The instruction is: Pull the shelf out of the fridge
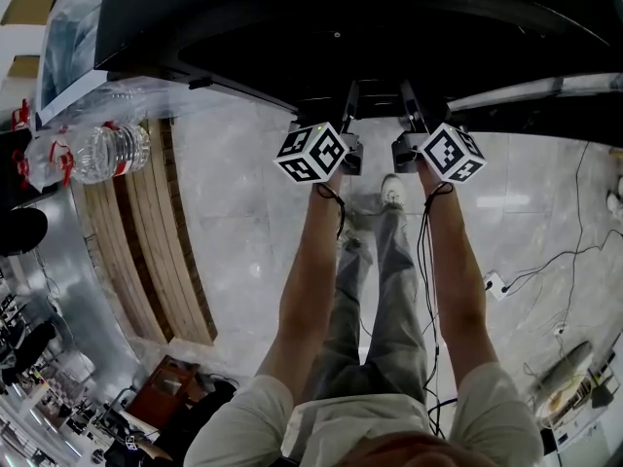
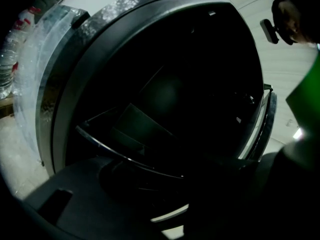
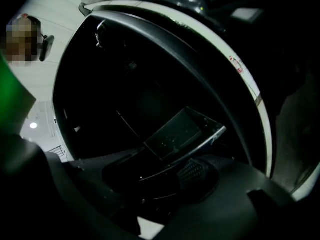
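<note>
The black fridge point(image 1: 389, 27) stands open in front of me, its inside dark. A glass shelf point(image 2: 140, 126) with a thin bright front edge lies low in the cavity; in the right gripper view the shelf point(image 3: 175, 134) tilts across the middle. My left gripper point(image 1: 350, 105) and right gripper point(image 1: 409, 105) reach side by side into the fridge's front. In its own view the left gripper point(image 2: 150, 184) closes around the shelf's front edge, much of it lost in shadow. The right gripper point(image 3: 165, 179) has a textured pad point(image 3: 197, 174) against the shelf's edge.
A wrapped pack of water bottles point(image 1: 97, 149) lies at the left beside wooden slats point(image 1: 146, 251). Cables point(image 1: 545, 261) and a power strip point(image 1: 492, 285) lie on the marble floor at the right. My own legs stand below the grippers.
</note>
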